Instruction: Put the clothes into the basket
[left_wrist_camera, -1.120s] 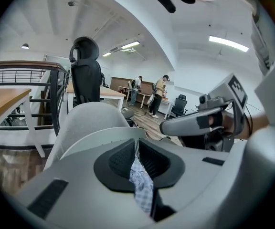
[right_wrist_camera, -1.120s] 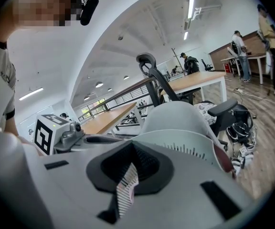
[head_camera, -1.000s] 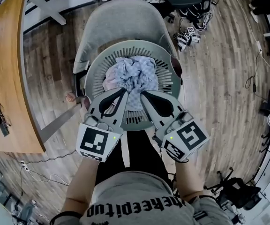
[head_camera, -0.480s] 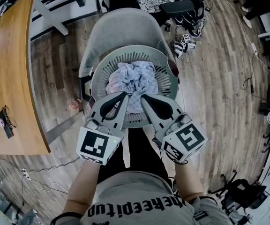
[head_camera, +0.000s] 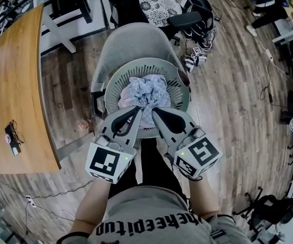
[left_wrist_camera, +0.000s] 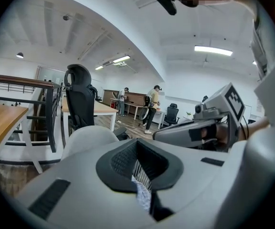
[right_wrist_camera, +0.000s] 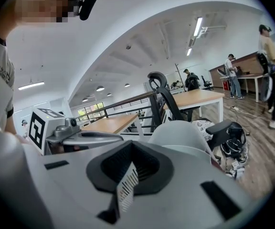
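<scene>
centre of the head view: your left gripper [head_camera: 135,110] and right gripper [head_camera: 154,111] are each clenched on the near wall of the basket [head_camera: 179,80], which rests on the grey chair [head_camera: 131,42]; the clothes [head_camera: 145,88] lie bunched inside it.

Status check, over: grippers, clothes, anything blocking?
Left gripper and right gripper both shut on near wall of basket. Heap of clothes already inside; basket on grey chair. Nothing in the way.
</scene>
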